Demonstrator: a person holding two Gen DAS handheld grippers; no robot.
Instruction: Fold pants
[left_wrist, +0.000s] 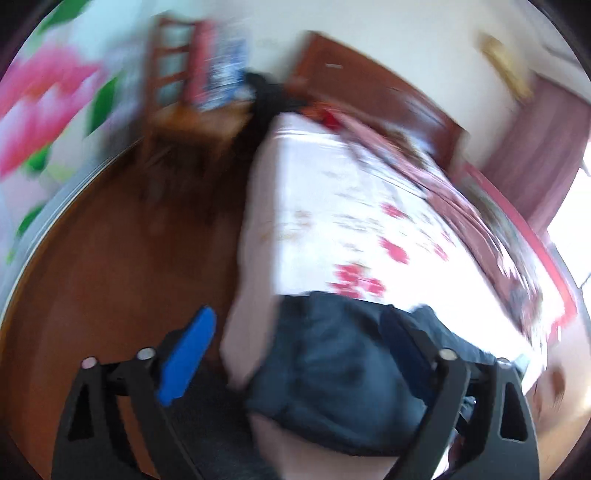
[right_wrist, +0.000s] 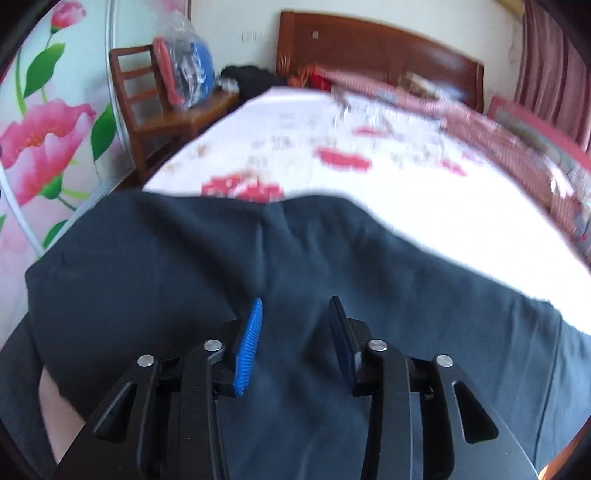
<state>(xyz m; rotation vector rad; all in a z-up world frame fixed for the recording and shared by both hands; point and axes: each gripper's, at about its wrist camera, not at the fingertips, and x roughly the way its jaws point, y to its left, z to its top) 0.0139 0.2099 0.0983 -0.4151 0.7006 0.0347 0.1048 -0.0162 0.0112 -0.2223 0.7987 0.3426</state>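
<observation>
Early stage by the look: dark pants (right_wrist: 221, 266) lie bunched across lower frame on the bed (right_wrist: 424, 206) edge, no neat fold visible yet, left gripper (left_wrist: 295, 354) and right gripper (right_wrist: 295, 336) both spread, holding nothing.

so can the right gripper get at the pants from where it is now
Probably yes. The right gripper has its jaws open directly over the dark pants spread on the bed, with nothing visible between them. Whether it already touches the fabric cannot be told.
</observation>
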